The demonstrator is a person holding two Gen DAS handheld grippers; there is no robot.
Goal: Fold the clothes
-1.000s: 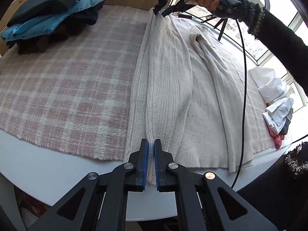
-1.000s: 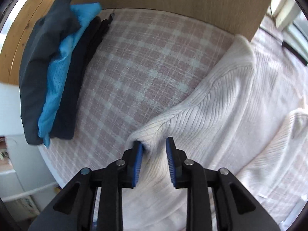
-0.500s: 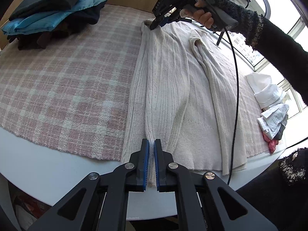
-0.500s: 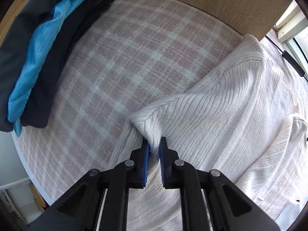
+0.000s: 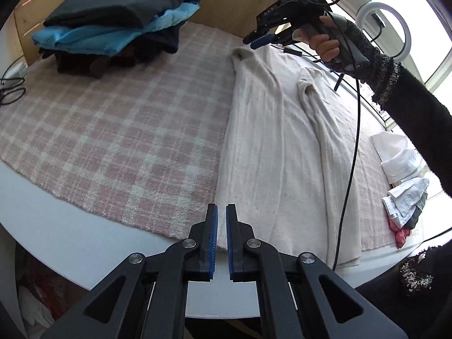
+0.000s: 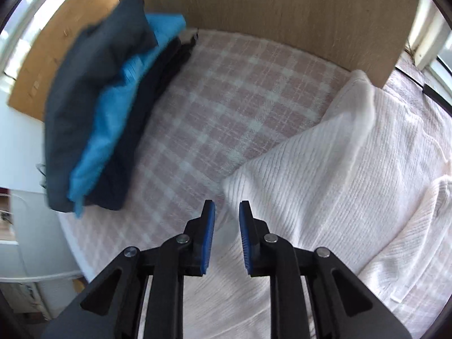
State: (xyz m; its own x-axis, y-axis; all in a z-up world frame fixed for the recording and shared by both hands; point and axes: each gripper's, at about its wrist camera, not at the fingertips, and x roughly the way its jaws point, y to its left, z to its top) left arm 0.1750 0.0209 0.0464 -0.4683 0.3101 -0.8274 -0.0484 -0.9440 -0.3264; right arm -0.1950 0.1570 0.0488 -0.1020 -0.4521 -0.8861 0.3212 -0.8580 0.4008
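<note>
**Left and right wrist views, end of a lengthwise fold.** My right gripper (image 6: 227, 217) pinched the shoulder corner of the cream ribbed sweater (image 5: 268, 147) half a second ago. Its jaws are now opening with nothing between them. The freed corner lies flat, just beyond the tips toward 1 o'clock. In the left view this gripper hangs in my hand (image 5: 325, 45) above the collar end, at 1 o'clock, clear of the fabric.

My left gripper (image 5: 221, 217) is clenched at the hem end. The raised ridge of knit that ran up into it a second ago has flattened. Whether a sliver of hem is still caught between the pads I cannot tell through the fisheye. I judge this fold as laid, with a crosswise fold probably next.

The sweater lies as a long strip from 6 to 12 o'clock on a pink plaid blanket (image 5: 113, 130), which covers a white round counter (image 5: 70, 226). A stack of folded clothes (image 5: 113, 28), dark and blue, sits at 10 o'clock against a wooden panel (image 6: 282, 5). Unfolded garments (image 5: 404, 186) wait at 3 o'clock. A ring light (image 5: 381, 25) stands by the bright window at 2 o'clock.
</note>
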